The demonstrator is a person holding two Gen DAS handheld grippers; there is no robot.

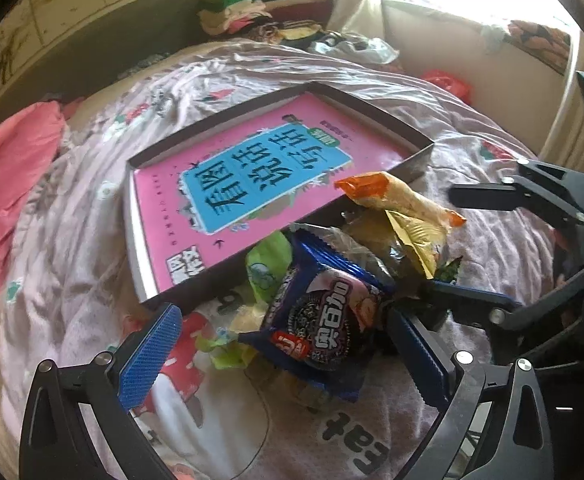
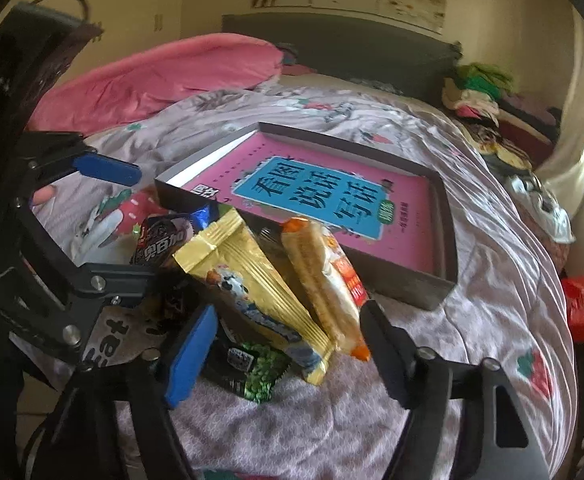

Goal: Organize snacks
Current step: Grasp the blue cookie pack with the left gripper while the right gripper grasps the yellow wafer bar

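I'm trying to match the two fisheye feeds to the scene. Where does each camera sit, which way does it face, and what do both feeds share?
Left wrist: sits on the left gripper, looks forward along its open blue-padded fingers over the Oreo packet toward the tray on the bed; the right gripper enters from the right.
Right wrist: sits on the right gripper, looks past the gold packet and orange-ended packet to the tray; the left gripper shows at left.
Shared: snack pile, tray with pink book, floral bedspread.
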